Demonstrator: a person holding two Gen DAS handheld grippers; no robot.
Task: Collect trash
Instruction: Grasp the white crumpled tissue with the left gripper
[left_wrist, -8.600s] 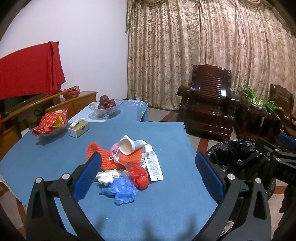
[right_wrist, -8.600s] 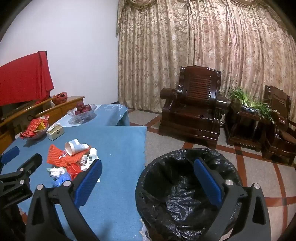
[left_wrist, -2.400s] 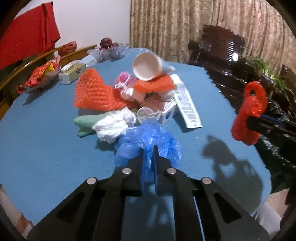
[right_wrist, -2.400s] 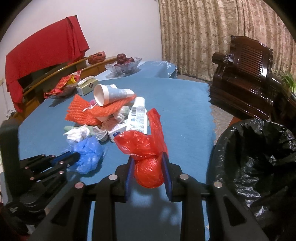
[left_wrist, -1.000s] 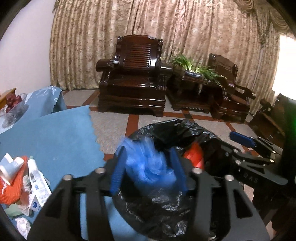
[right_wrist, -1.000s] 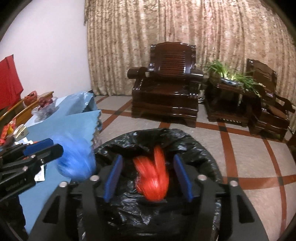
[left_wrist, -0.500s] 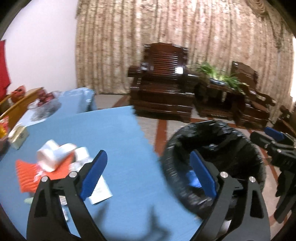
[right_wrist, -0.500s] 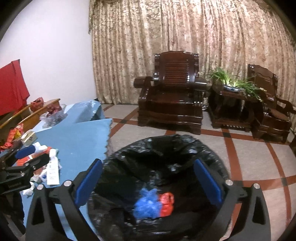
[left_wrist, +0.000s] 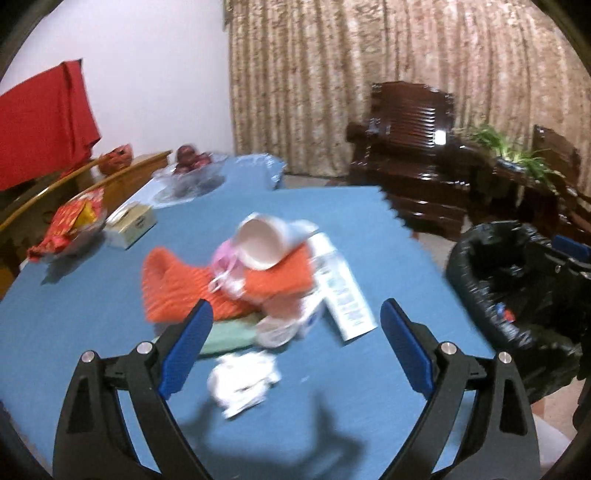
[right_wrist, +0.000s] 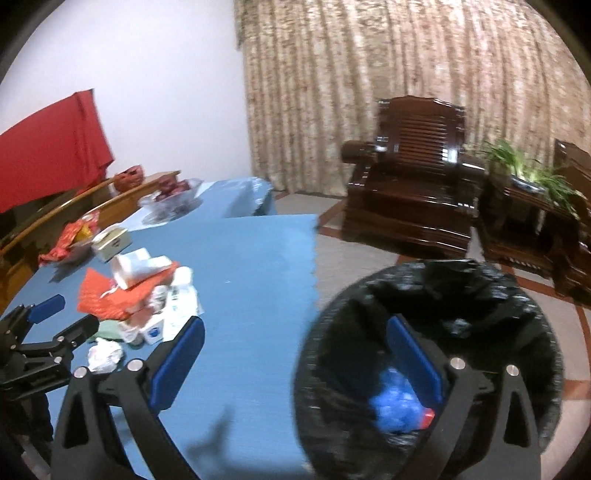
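Observation:
A trash pile lies on the blue table: an orange net, a white cup, a white tube and crumpled white paper. My left gripper is open and empty, just above the near side of the pile. It also shows in the right wrist view. My right gripper is open and empty over the table edge beside the black-lined bin. A blue bag and a red bag lie inside the bin. The bin shows at the right of the left wrist view.
A tissue box, a dish of red snack packets and a glass fruit bowl stand at the table's far left. Dark wooden armchairs and a plant stand are behind the bin.
Both bags dropped from the grippers into the bin about a second ago. Both grippers opened and have since swung left, back toward the table and the pile.

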